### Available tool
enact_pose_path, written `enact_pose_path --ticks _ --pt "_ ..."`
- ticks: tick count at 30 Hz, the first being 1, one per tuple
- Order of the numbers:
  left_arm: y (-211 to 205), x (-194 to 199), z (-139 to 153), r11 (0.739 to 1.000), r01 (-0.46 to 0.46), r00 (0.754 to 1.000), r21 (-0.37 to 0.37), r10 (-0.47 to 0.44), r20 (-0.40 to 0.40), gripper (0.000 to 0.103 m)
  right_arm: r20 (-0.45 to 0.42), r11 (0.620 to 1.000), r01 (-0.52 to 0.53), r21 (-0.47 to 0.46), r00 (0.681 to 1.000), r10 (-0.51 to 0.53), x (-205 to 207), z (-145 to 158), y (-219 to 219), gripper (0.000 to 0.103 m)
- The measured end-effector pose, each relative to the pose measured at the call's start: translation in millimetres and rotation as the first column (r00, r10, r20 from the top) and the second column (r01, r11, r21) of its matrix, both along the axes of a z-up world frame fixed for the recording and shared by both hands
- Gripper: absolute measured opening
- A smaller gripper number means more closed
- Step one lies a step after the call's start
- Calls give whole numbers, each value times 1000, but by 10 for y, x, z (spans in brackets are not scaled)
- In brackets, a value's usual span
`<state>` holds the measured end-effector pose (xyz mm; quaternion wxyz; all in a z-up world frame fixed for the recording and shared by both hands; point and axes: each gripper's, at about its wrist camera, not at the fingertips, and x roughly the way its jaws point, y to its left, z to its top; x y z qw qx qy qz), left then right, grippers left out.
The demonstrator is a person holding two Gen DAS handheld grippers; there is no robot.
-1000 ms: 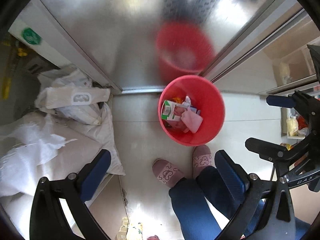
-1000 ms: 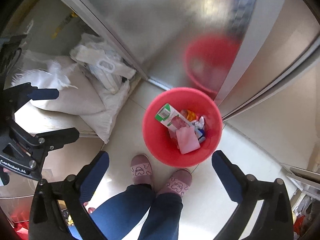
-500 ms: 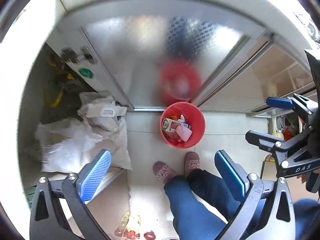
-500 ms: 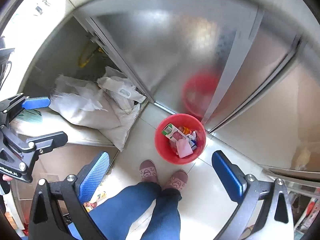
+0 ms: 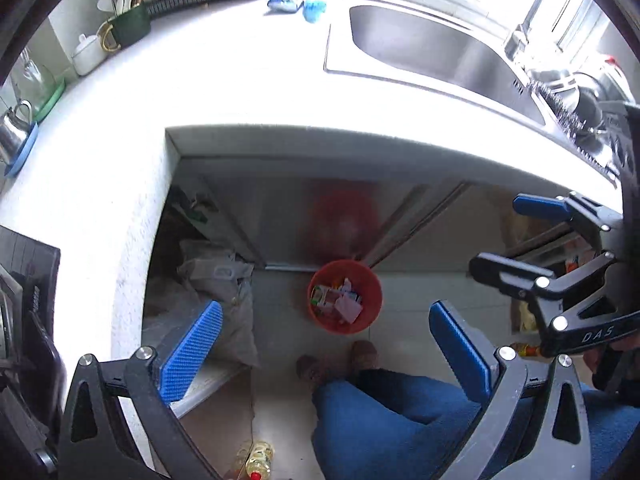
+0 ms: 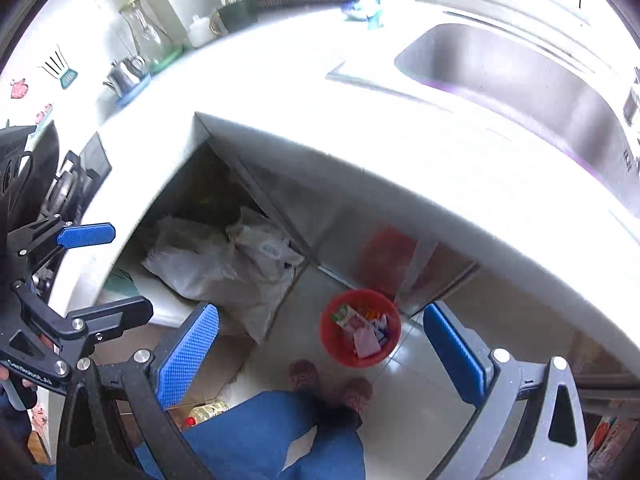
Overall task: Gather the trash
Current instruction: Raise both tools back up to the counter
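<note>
Both grippers risen above counter (image 5: pixel 248 92), fingers wide and empty, red bin (image 5: pixel 345 296) now far below

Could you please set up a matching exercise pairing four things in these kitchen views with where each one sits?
Things:
1. red bin
2. white sacks
3. green mug
4. oil bottle

Places:
A. on the countertop, near the wire rack
B. in the open space under the counter
C. on the floor just ahead of the person's slippers
D. on the floor at the bottom edge of the left wrist view

Pairs: 1-C, 2-B, 3-A, 4-D
</note>
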<state>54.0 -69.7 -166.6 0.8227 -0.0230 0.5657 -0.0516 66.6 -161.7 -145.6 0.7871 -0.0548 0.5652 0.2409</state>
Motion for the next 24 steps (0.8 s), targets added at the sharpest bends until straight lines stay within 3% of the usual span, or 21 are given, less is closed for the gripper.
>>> enact_pose_path --ticks 5,12,24 --pt "25 269 252 999 5 999 45 -6 38 103 37 1000 -20 14 999 19 207 222 49 102" --pt "192 893 523 999 20 994 43 -24 107 103 91 1000 10 21 996 -12 713 415 144 102" --pt "728 2558 805 992 129 982 15 -129 134 103 139 990 139 39 980 -143 1968 623 351 102"
